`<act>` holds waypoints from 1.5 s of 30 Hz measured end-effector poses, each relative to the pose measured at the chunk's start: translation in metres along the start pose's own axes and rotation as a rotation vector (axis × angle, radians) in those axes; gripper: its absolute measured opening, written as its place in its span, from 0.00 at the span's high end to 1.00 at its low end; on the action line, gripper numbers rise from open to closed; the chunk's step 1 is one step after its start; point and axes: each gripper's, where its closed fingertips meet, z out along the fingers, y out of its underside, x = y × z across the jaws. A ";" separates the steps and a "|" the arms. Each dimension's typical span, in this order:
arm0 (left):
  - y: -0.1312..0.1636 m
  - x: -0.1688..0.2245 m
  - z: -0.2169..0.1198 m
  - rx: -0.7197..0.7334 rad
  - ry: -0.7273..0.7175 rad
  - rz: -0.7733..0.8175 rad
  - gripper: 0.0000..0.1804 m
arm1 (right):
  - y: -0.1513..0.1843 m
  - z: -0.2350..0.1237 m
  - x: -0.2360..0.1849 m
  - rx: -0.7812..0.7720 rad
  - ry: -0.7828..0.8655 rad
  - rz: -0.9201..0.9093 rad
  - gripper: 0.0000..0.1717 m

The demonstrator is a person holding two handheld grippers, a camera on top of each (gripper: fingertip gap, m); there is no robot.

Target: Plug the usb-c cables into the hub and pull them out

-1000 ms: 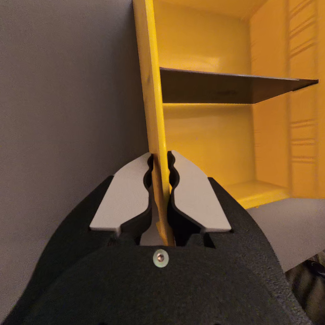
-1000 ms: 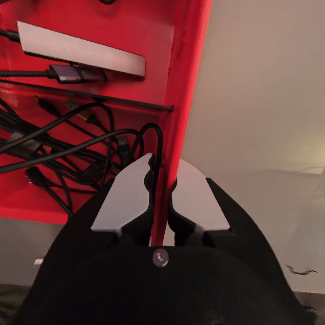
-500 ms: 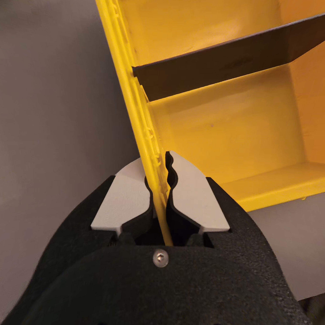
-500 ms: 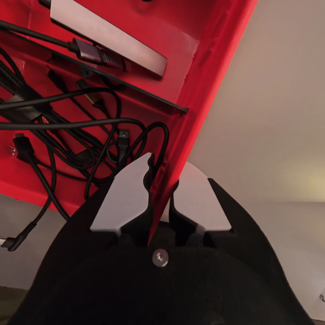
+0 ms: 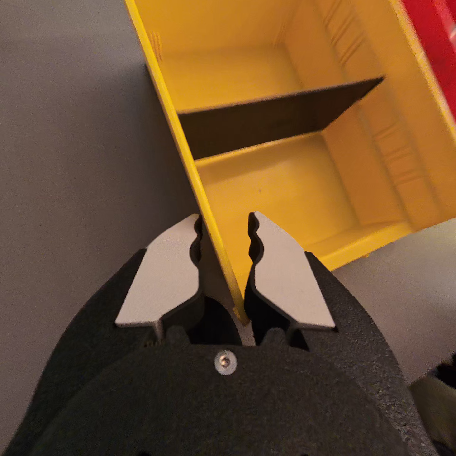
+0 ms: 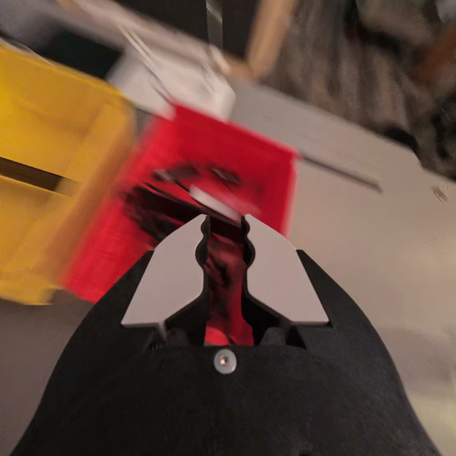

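In the left wrist view my left gripper (image 5: 225, 214) is open. The left wall of a yellow bin (image 5: 172, 118) runs between its fingers, and neither pad presses on it. The bin holds a black divider (image 5: 271, 118) and nothing else. In the right wrist view, which is heavily blurred, my right gripper (image 6: 225, 216) is open and holds nothing. It hovers in front of a red bin (image 6: 222, 148). Inside the red bin lie a silver hub (image 6: 214, 204) and a tangle of black cables (image 6: 153, 209). I cannot make out any plugs in the blur.
The yellow bin (image 6: 49, 123) stands directly left of the red bin on a grey table (image 6: 357, 222). A corner of the red bin (image 5: 436, 29) shows at the top right of the left wrist view. Blurred clutter lies beyond the table's far edge.
My left gripper was shut on the yellow bin's wall and has opened. My right gripper was shut on the red bin's right wall, has let go and has pulled back, swinging fast.
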 end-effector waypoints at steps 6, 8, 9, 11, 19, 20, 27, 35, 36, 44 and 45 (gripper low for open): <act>-0.040 0.008 -0.041 0.209 -0.135 0.122 0.74 | -0.020 0.031 -0.190 -0.197 -0.534 -0.053 0.82; -0.041 0.011 -0.048 0.222 -0.179 0.153 0.72 | -0.008 0.056 -0.189 -0.274 -0.459 -0.043 0.85; -0.042 0.014 -0.051 0.241 -0.195 0.173 0.71 | -0.008 0.063 -0.188 -0.280 -0.449 -0.017 0.85; -0.047 0.021 -0.056 0.299 -0.224 0.203 0.71 | -0.002 0.070 -0.189 -0.346 -0.459 0.038 0.84; -0.050 0.042 -0.052 0.335 -0.208 0.263 0.70 | 0.029 0.094 -0.206 -0.574 -0.370 0.097 0.82; -0.050 0.044 -0.053 0.340 -0.198 0.265 0.70 | 0.036 0.097 -0.210 -0.609 -0.368 0.151 0.82; -0.041 0.046 -0.058 0.337 -0.187 0.291 0.70 | 0.052 0.111 -0.211 -0.713 -0.235 0.133 0.87; -0.040 0.034 -0.065 0.362 -0.213 0.271 0.71 | 0.049 0.115 -0.225 -0.756 -0.326 0.209 0.96; -0.040 0.033 -0.067 0.363 -0.219 0.270 0.71 | 0.047 0.116 -0.229 -0.753 -0.348 0.243 0.96; -0.040 0.044 -0.106 0.409 -0.225 0.273 0.68 | 0.010 0.110 -0.243 -0.764 -0.499 0.201 0.96; -0.043 0.051 -0.119 0.449 -0.219 0.282 0.68 | 0.003 0.105 -0.244 -0.773 -0.525 0.190 0.96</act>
